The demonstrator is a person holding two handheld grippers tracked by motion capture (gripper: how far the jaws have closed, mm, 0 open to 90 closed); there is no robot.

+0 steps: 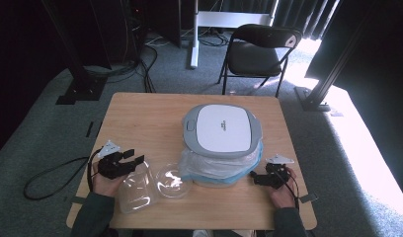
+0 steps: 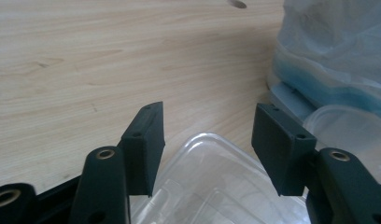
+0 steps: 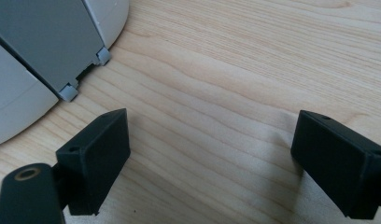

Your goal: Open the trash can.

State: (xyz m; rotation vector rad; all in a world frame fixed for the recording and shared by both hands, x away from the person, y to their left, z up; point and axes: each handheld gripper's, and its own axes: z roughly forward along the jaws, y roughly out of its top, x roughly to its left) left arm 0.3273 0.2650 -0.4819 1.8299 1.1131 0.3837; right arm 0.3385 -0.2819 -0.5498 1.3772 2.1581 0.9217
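Observation:
My left gripper (image 1: 137,157) hovers at the table's front left with its jaws wide open. Nothing sits between its fingers (image 2: 143,140). Just beneath it lies a clear rectangular plastic container (image 1: 135,190), whose corner shows below the jaws in the left gripper view (image 2: 212,182). A clear round lid (image 1: 172,180) lies beside the container. My right gripper (image 1: 254,177) rests near the front right, open over bare wood (image 3: 212,121). It points towards a grey and white flat appliance (image 1: 221,129), whose edge appears in the right gripper view (image 3: 39,56).
A crumpled clear plastic bag with blue inside (image 1: 224,170) lies under the appliance's near edge, also seen from the left gripper (image 2: 328,56). The wooden table (image 1: 140,118) has free room at its far left. A black folding chair (image 1: 259,52) stands beyond the table.

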